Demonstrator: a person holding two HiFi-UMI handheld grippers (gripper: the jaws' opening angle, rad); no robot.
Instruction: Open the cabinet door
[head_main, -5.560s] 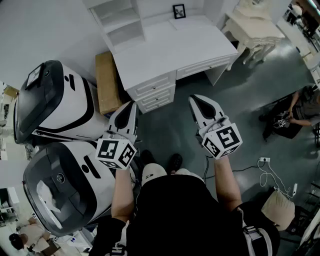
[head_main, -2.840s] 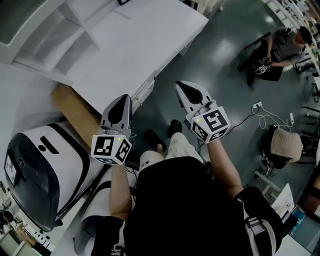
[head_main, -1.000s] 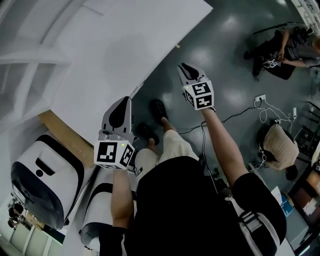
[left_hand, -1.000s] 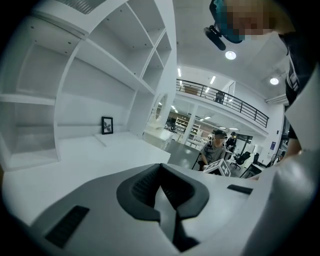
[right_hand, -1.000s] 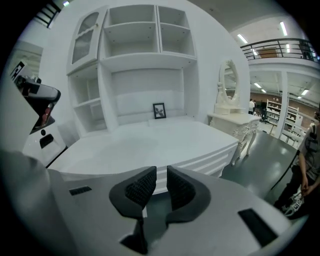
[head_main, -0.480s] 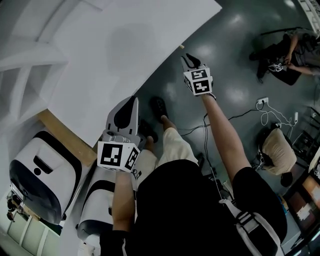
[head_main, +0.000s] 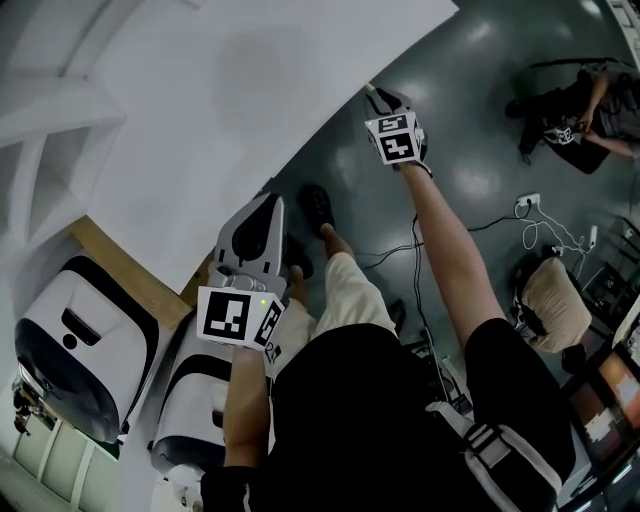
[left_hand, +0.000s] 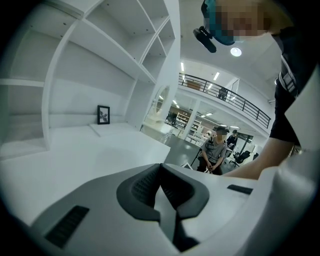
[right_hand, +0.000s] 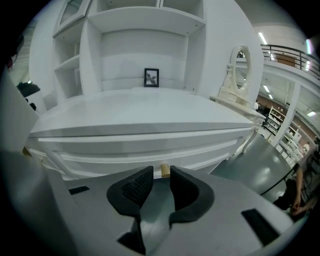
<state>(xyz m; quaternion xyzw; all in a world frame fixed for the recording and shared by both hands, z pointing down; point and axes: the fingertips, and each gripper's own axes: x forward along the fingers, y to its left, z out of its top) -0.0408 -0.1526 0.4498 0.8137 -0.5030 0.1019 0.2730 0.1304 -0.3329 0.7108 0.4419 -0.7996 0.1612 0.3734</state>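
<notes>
The white bench (head_main: 250, 110) fills the left of the head view. Its top is bare but for a small picture frame (right_hand: 151, 77) at the back, under open shelves (right_hand: 75, 60). Next comes the left claw (head_main: 266, 200), held low near the bench's front edge. Its jaws are together with nothing between them, and it seems to have no part in this step.

Farther right, the right claw (head_main: 377, 93) reaches out and down to the door (right_hand: 150, 147). This is the white panel just under the bench's front edge, and it is shut. The jaws have just been opening and stand apart. The door's small tan knob (right_hand: 164, 170) shows in the gap at their tips, and the pads do not press on it yet.

The knob looks like the only hold. It is small, round and smooth, so it may slip from a shallow pinch. The claw should probably close well over it, near the panel, then pull straight back. The panel seems to be 1 stiff, light painted board that ought to move easily. Which edge carries the hinges cannot be told.
</notes>
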